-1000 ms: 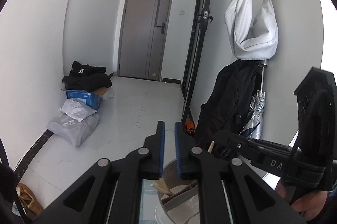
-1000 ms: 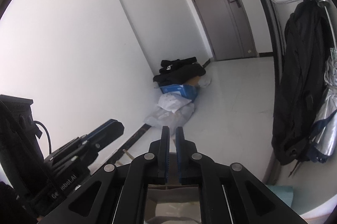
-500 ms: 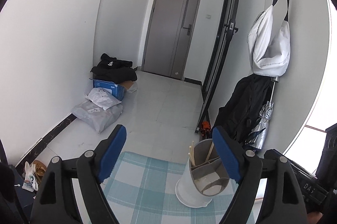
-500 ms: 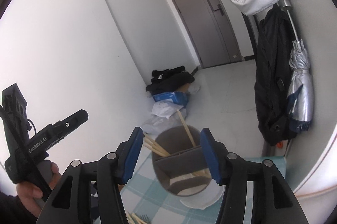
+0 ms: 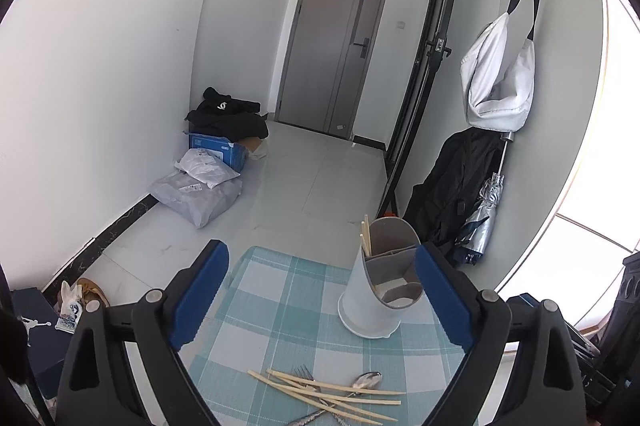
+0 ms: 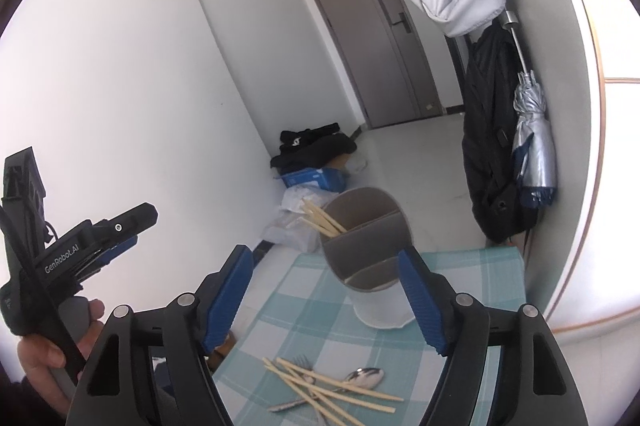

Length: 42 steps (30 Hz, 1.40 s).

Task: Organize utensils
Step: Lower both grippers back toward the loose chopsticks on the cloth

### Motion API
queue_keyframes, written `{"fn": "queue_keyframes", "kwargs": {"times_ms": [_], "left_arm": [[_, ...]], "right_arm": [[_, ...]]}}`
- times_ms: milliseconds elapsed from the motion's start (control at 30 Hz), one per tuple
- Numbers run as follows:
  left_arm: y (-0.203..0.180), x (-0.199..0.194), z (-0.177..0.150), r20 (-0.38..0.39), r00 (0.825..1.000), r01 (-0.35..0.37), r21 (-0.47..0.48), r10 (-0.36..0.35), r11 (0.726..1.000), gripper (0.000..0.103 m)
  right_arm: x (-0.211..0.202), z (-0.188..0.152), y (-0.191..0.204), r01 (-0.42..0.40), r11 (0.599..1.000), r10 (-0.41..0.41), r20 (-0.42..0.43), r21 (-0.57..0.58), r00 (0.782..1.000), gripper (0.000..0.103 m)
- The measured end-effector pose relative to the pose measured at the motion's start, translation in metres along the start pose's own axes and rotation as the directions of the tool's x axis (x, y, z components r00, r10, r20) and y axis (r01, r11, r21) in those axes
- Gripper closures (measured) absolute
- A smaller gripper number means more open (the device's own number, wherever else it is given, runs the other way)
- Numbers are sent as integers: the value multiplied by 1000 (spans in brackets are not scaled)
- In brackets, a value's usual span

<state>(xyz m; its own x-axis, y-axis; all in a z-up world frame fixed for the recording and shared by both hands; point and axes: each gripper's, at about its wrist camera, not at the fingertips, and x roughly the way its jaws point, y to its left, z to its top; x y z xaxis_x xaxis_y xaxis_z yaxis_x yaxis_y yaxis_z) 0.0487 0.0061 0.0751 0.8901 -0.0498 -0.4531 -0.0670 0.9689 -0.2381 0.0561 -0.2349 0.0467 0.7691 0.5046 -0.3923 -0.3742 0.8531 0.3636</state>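
Overhead, both grippers hover above checked tablecloth (image 5: 304, 290), fingers spread wide, nothing between them. Left gripper (image 5: 320, 298) and right gripper (image 6: 326, 300) each frame white utensil holder (image 5: 370, 302) with grey dividers, standing upright near cloth's far edge. Few chopsticks (image 6: 322, 220) already stand in holder's back compartment. Loose pile on near side of cloth: pale chopsticks (image 5: 332, 392) crossed over fork (image 5: 306, 374) and spoon (image 5: 366, 380). Left gripper, held in person's hand (image 6: 52, 350), also shows at left of right wrist view.
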Motion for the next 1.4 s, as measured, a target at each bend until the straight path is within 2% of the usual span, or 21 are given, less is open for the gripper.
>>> {"fn": "queue_keyframes", "kwargs": {"times_ms": [133, 267, 367, 500, 733, 833, 933, 1067, 1267, 1400], "left_arm": [[8, -4, -12, -15, 1000, 9, -20, -9, 1000, 3], [20, 2, -30, -44, 999, -13, -65, 10, 998, 3], [26, 7, -45, -72, 997, -21, -68, 17, 997, 3], [31, 12, -65, -96, 995, -43, -33, 40, 999, 3], [54, 27, -86, -177, 984, -52, -88, 36, 995, 3], [64, 35, -92, -228, 973, -56, -114, 28, 992, 3], [81, 45, -95, -286, 958, -54, -193, -3, 980, 3], [99, 51, -95, -312, 950, -90, -244, 9, 966, 3], [132, 57, -87, -325, 945, -152, -334, 37, 930, 3], [149, 59, -83, -318, 948, -163, -394, 33, 904, 3]], "right_arm": [[-10, -11, 11, 14, 1000, -14, 8, -22, 1000, 21], [-13, -24, 16, 39, 999, -39, 8, -35, 999, 10], [-11, -34, 13, 63, 998, -63, -5, -14, 998, 7], [-3, -52, 9, 101, 994, -102, -55, -29, 993, 6], [14, -77, 8, 139, 987, -151, -150, -83, 977, 6], [25, -90, 4, 170, 979, -191, -212, -110, 958, 6], [42, -100, 1, 190, 973, -221, -286, -134, 932, 6], [67, -106, 2, 190, 967, -240, -362, -168, 901, 6], [108, -108, 23, 106, 959, -221, -456, -264, 862, 10], [144, -112, 46, 20, 927, -225, -511, -375, 829, 24]]}}
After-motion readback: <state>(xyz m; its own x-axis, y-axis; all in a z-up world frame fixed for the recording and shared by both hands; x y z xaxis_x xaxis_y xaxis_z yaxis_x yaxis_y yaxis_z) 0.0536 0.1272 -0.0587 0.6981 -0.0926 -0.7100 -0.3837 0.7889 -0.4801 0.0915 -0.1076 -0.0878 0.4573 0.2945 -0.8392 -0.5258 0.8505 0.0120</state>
